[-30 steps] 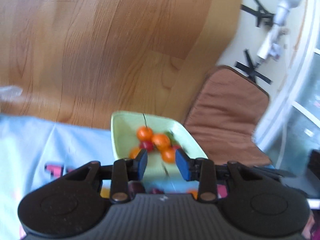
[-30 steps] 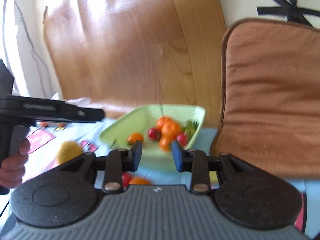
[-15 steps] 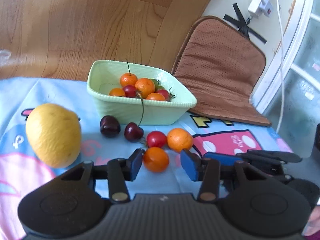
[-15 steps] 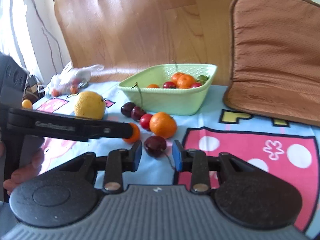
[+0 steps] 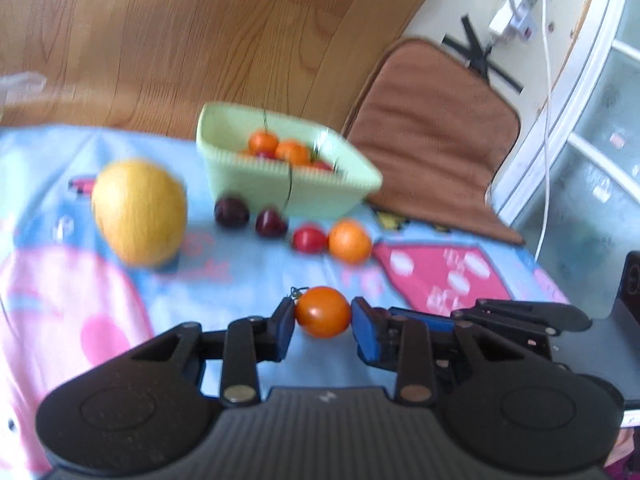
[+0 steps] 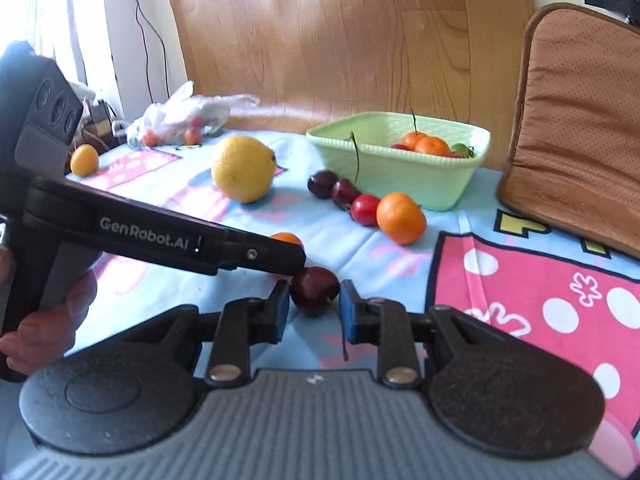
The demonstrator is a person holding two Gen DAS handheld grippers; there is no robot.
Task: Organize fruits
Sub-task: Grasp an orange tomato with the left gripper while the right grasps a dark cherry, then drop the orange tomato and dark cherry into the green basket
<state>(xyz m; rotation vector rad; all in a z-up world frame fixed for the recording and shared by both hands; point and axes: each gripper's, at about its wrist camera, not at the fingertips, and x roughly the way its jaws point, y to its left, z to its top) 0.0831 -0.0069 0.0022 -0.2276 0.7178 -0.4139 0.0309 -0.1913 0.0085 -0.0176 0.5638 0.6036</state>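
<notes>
My left gripper (image 5: 322, 322) has its jaws closing, both blue pads pressing on an orange cherry tomato (image 5: 323, 312) just above the patterned cloth. In the right wrist view my right gripper (image 6: 314, 304) is closing too, gripping a dark cherry (image 6: 314, 290) whose stem hangs down. The left gripper's tip (image 6: 294, 258) crosses right beside that cherry, the orange tomato (image 6: 286, 239) partly hidden behind it. Farther back stands the green basket (image 5: 288, 188) (image 6: 400, 176) with several small fruits inside.
On the cloth before the basket lie a big yellow fruit (image 6: 243, 169), two dark cherries (image 6: 322, 184), a red tomato (image 6: 365, 209) and a mandarin (image 6: 401, 218). A brown cushion (image 6: 580, 120) stands at right; a plastic bag (image 6: 188, 120) and a small orange fruit (image 6: 84, 159) lie at left.
Both grippers came back from above the basket and sank to the cloth. The left closed on the orange tomato that lay between its fingers; the right closed on the dark cherry.
</notes>
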